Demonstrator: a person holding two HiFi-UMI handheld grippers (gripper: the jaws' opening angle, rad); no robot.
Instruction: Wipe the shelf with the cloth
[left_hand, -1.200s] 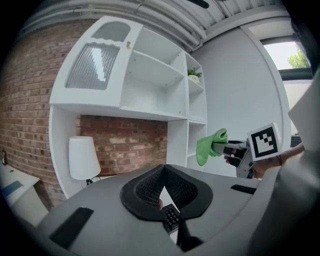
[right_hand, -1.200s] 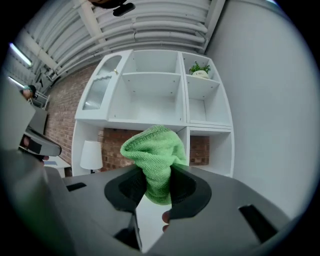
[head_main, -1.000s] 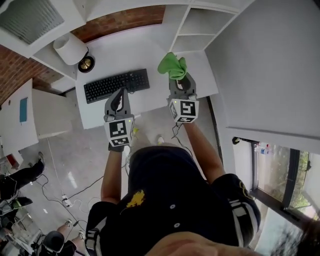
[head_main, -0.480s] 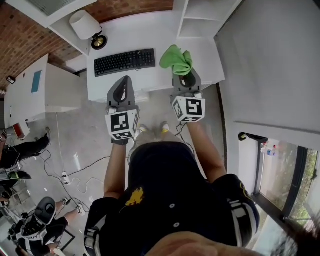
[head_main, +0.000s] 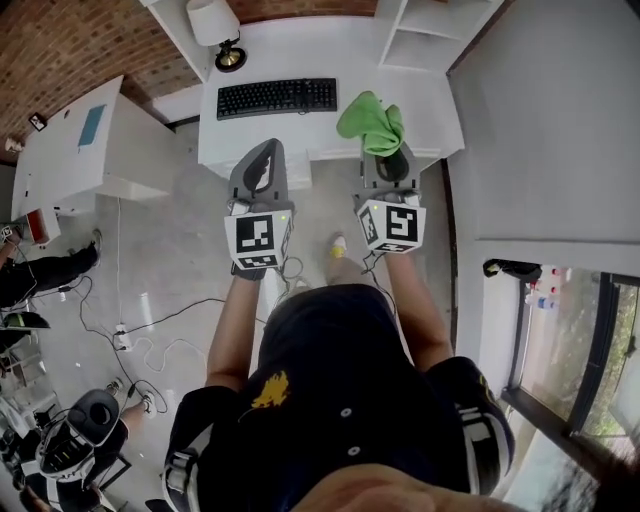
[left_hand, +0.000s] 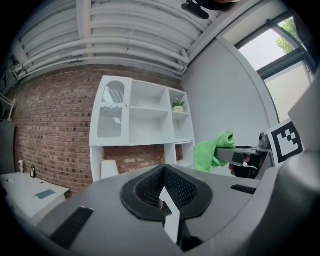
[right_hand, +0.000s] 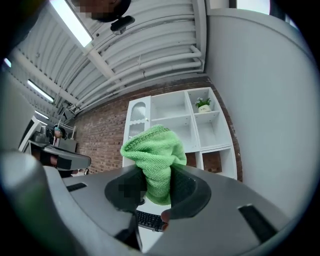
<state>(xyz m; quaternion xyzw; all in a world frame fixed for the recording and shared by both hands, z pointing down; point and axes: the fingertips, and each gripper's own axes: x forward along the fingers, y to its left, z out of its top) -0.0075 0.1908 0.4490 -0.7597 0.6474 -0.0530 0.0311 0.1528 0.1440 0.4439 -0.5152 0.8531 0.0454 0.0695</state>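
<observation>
Now both arms out ahead, side by side, level. Left gripper (head_main: 263, 152) pressed shut on nothing; right gripper (head_main: 388, 158) pinching green cloth (head_main: 372, 122). Compared with a second ago, farther back: desk (head_main: 340, 45) edge ahead of both grippers, no longer beneath. Cloth bunched, long axis along jaws, poking forward toward white shelf (left_hand: 145, 125).

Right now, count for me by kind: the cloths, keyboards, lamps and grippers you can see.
cloth: 1
keyboard: 1
lamp: 1
grippers: 2 (left gripper, right gripper)
Total: 5
</observation>
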